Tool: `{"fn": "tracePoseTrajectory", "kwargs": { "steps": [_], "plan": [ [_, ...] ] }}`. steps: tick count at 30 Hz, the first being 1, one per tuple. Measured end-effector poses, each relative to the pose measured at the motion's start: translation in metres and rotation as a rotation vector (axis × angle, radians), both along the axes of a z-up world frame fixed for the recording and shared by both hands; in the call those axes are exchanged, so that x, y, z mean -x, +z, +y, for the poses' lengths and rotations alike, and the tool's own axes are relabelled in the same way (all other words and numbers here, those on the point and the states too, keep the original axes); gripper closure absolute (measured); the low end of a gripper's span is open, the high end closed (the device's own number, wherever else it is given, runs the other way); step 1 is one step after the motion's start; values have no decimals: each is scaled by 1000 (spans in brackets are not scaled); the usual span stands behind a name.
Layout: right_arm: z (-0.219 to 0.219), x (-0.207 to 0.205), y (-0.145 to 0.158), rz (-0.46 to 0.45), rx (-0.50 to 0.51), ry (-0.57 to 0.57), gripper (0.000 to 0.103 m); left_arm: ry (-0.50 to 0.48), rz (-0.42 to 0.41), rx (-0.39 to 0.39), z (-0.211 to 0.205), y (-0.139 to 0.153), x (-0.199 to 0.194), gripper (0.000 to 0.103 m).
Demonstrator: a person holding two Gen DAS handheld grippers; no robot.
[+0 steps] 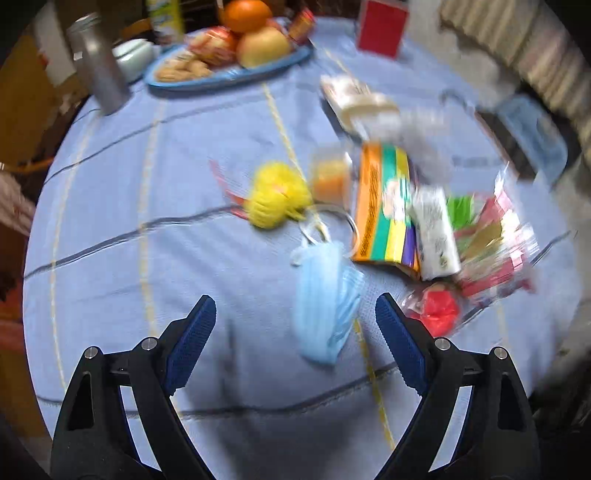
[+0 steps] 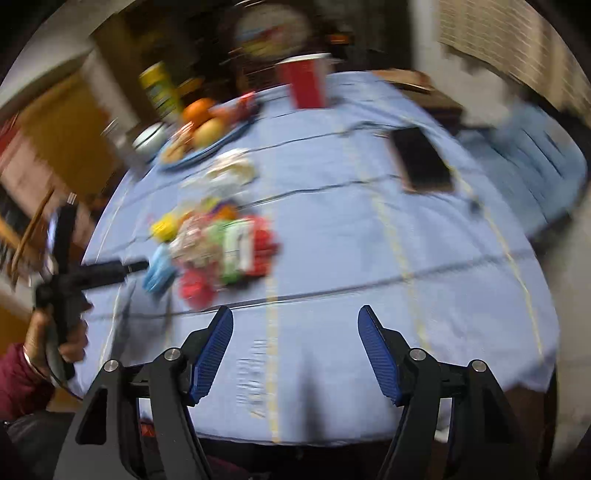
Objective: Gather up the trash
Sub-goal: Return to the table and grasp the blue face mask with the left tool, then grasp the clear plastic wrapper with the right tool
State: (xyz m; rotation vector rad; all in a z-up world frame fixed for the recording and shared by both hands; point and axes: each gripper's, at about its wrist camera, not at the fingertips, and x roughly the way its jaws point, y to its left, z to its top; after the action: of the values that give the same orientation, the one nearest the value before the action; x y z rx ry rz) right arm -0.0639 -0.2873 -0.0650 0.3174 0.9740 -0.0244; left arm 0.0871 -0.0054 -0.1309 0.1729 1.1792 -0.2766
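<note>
Left tongs: your left gripper (image 1: 295, 325) stands spread wide with nothing between the blue pads, tilted down at the blue tablecloth (image 1: 147, 258).
Right tongs: your right gripper (image 2: 295, 354) is also parted and empty, over bare cloth at the near edge of the table.
Nearest trash: the crumpled blue face mask (image 1: 327, 302) lies just ahead of your left tongs, slightly toward the right pad, apart from both pads.
Mask axis: its long side runs near-to-far, roughly in line with the way the tongs point, so I judge the pads would close across its narrow width.
Beside it: a red wrapper (image 1: 437, 310) sits just past the right pad.
Further on: the yellow mesh ball (image 1: 277, 199), a small orange cup (image 1: 330, 177), the striped packet (image 1: 388, 210) and clear crinkled wrappers (image 1: 495, 236) cluster behind the mask.
Nearer hand: the left; from the right wrist view the heap (image 2: 221, 247) lies well off to the left.
Not trash, far end: the fruit plate (image 1: 295, 61) and red cup (image 1: 380, 29).
</note>
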Motion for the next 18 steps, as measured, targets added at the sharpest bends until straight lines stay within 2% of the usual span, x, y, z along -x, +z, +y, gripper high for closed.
{"fn": "tracePoseTrajectory", "kwargs": {
  "steps": [1,4,5,6,7,8,10,13,16,18],
  "plan": [
    [-7,-1,-4,-1,-14,-12,34,-12,9,-37,-6,-11,0,18],
    [-18,-9,-10,15,-30,-9,33,-11,19,-80,-11,-27,-2,19],
    [-15,-15,-10,20,-27,12,33,-1,21,-72,-9,-31,-2,28],
    [-10,-21,-10,24,-24,37,33,2,19,-30,-7,-30,-3,43],
    [-7,-27,-11,28,-23,61,33,13,5,-12,-5,-27,-3,53],
    [-1,-35,-11,32,-26,84,33,17,-3,11,-1,-20,-2,74],
    [8,-49,-11,38,-44,131,33,42,-25,57,8,-7,3,76],
    [33,-76,-14,49,-83,220,33,101,-93,114,38,30,16,76],
    [69,-99,-20,59,-109,310,33,160,-131,99,69,51,35,76],
    [96,-111,-23,44,-77,353,33,214,-138,81,99,63,49,76]
  ]
}}
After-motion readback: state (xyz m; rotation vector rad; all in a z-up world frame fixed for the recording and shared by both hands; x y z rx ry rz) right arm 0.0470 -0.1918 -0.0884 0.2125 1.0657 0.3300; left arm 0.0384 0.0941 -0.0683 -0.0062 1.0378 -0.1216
